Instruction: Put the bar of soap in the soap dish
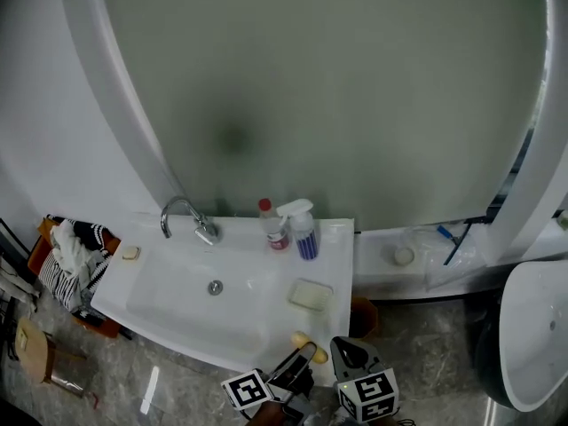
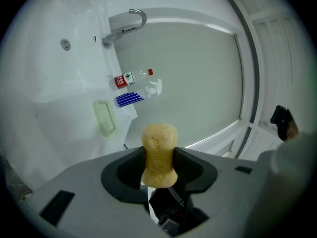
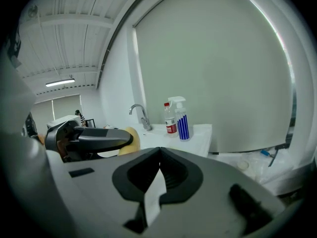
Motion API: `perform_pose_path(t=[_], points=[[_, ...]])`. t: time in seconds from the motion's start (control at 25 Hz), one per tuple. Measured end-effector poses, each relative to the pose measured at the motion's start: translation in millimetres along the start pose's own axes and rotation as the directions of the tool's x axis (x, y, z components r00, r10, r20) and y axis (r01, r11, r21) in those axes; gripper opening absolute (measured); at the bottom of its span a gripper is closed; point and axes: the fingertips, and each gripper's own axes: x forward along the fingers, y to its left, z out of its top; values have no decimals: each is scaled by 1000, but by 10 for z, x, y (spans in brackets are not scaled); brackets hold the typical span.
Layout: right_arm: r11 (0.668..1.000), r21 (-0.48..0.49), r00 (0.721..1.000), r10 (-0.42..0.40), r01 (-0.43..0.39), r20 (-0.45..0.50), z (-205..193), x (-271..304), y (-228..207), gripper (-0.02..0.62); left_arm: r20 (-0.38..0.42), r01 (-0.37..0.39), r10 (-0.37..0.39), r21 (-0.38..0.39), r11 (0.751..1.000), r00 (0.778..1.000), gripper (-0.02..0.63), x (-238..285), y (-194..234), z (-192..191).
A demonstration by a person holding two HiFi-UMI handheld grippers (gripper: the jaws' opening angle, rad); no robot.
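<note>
The left gripper [image 2: 158, 163] clamps the yellowish bar of soap [image 2: 158, 142] between its jaws (soap end poking past them), apart from the soap dish [image 2: 105, 117]; the right gripper [image 3: 159, 168] is closed, empty.

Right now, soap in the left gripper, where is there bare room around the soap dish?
The soap dish is empty. Bare ledge lies between it and the spray bottle behind, and the basin to its left is open. Crowded: the back ledge, where the red-capped bottle stands beside the spray bottle.
</note>
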Motion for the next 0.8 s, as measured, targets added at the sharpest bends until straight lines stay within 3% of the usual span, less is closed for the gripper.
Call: perform_pose_path(t=[0.68,0.72,0.8], points=[[979,77,982,-187,187,-6,229,711,-119,12,-214,-11,14,15,1000,977,184,368,294,754],[977,81,981,-196,195,-5,237,742,-117,12,-229,-20,28,36,999,973,184,375,324,794],[973,90,977,-214,213,-2,249,792,-115,12,-272,-29,69,149,988,960,184,392,398,883]])
